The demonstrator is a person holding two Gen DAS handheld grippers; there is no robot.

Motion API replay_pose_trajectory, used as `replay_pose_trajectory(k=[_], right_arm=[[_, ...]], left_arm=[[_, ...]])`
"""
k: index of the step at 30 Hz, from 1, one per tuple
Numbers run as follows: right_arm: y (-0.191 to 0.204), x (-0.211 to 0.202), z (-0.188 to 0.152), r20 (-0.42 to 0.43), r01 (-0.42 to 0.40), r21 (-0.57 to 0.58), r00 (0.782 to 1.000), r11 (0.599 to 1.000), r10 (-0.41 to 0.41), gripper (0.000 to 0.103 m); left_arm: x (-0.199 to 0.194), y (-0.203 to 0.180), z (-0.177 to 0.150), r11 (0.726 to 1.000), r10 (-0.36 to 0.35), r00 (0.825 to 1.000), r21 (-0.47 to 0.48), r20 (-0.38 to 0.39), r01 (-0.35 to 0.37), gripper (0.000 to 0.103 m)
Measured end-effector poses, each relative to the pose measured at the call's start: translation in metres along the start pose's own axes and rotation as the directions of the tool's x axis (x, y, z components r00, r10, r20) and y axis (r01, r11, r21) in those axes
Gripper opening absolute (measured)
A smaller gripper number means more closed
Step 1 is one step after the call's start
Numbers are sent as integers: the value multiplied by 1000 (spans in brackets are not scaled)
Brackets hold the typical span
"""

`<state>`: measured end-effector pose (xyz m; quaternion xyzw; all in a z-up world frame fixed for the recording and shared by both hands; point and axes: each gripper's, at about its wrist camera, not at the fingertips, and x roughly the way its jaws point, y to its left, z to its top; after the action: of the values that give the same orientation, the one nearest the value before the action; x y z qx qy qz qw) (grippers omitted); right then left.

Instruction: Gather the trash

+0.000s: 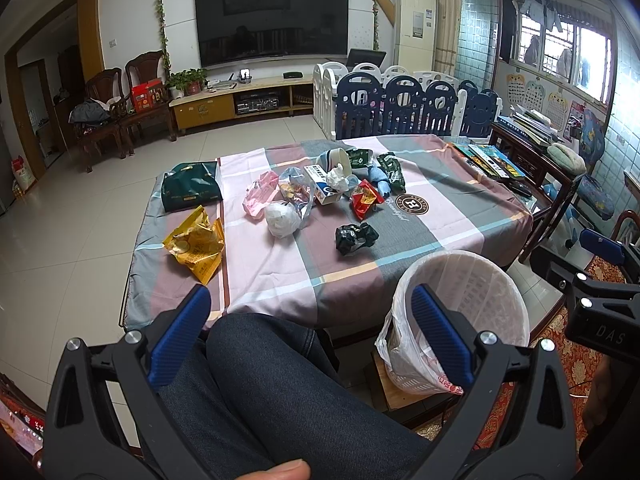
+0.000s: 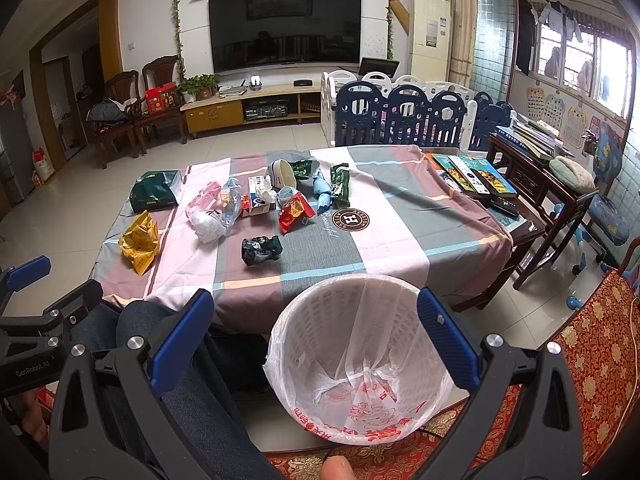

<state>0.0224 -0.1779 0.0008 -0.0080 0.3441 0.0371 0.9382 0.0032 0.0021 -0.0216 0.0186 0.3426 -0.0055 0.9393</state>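
Your denim-clad knee (image 1: 256,380) sits closest, framed by the left tool (image 1: 312,336), whose blue pads are spread wide and hold nothing; the right tool (image 2: 312,336) is equally agape and empty, hanging over the white lined bin (image 2: 356,360), which looks empty. No trash has gone in, so you are at the start. Reach first for the crumpled dark wrapper (image 1: 355,237), nearest the surface's front edge, pinch it across its bulk so it cannot spring free, then release only once it is well above the bin's mouth. Beyond it lie the yellow bag (image 1: 196,246), a white wad (image 1: 281,219), a red packet (image 1: 365,199) and green packets (image 1: 392,172). The tablecloth (image 1: 460,208) reads "Beautiful"; tool bodies show "DAS" and "GenRobot.AI".
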Motion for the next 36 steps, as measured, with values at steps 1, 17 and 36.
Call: replay_pose_trajectory(k=[1, 17, 36], right_arm=[[-1, 0, 1, 0, 0, 0, 1000, 1000, 0, 100], [-1, 1, 0, 0, 1, 0, 1000, 1000, -1, 100], [11, 19, 13, 43, 0, -1, 999, 1000, 1, 100]], left_arm=[[0, 0, -2, 1000, 0, 1000, 0, 0, 0, 100], [0, 0, 1, 1000, -1, 1000, -1, -3, 1, 100], [35, 12, -3, 999, -12, 996, -39, -90, 9, 100]])
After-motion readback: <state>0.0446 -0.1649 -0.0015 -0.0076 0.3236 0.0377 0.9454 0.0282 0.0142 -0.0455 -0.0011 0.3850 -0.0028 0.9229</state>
